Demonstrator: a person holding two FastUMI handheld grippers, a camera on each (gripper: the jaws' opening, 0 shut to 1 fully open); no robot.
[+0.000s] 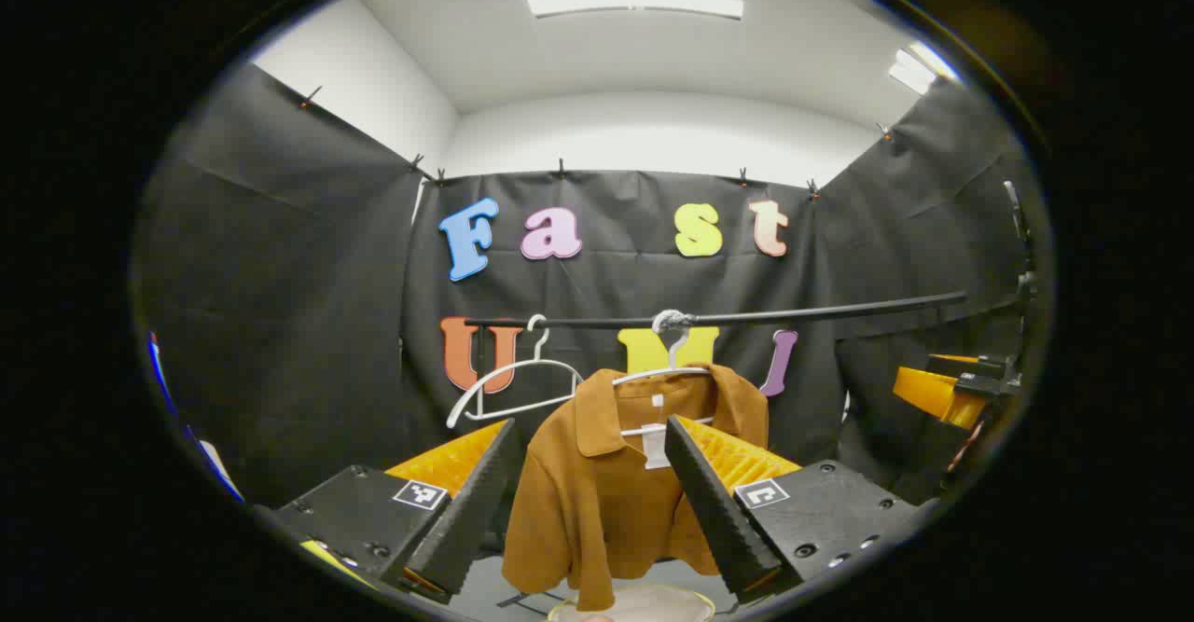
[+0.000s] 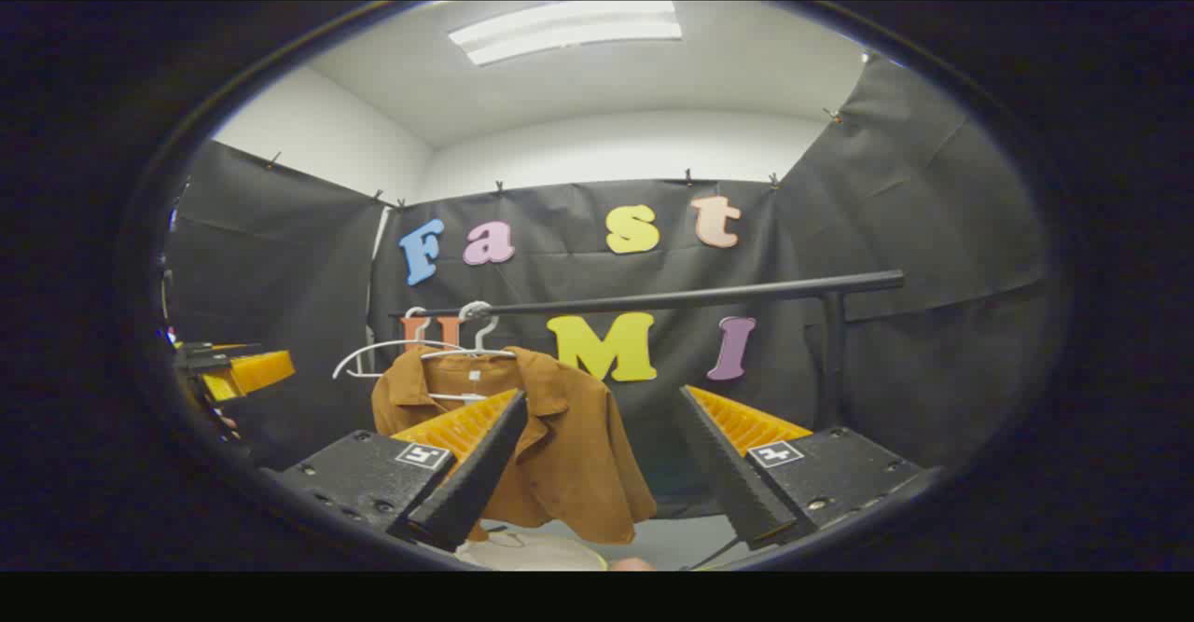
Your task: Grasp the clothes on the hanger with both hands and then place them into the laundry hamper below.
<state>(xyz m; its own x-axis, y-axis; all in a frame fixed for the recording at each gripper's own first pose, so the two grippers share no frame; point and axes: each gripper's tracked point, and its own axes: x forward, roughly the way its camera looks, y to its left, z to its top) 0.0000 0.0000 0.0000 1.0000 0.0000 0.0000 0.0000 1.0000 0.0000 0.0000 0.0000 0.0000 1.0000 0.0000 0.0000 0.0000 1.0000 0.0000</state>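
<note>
A brown collared shirt (image 1: 597, 501) hangs on a white hanger (image 1: 664, 375) from a black rail (image 1: 793, 312). My left gripper (image 1: 590, 426) is open, with the shirt framed between its fingers but some way ahead, untouched. In the right gripper view the shirt (image 2: 574, 459) hangs left of centre, and my right gripper (image 2: 602, 396) is open with nothing in it. Below the shirt shows the pale rim of the laundry hamper (image 1: 634, 603), also seen as the hamper (image 2: 532, 552) in the right gripper view.
An empty white hanger (image 1: 513, 387) hangs left of the shirt on the same rail. The rail's upright post (image 2: 833, 361) stands at the right. The other gripper (image 1: 942, 391) shows at the far right edge of the left gripper view, and the left one (image 2: 233, 370) at the far left of the right gripper view.
</note>
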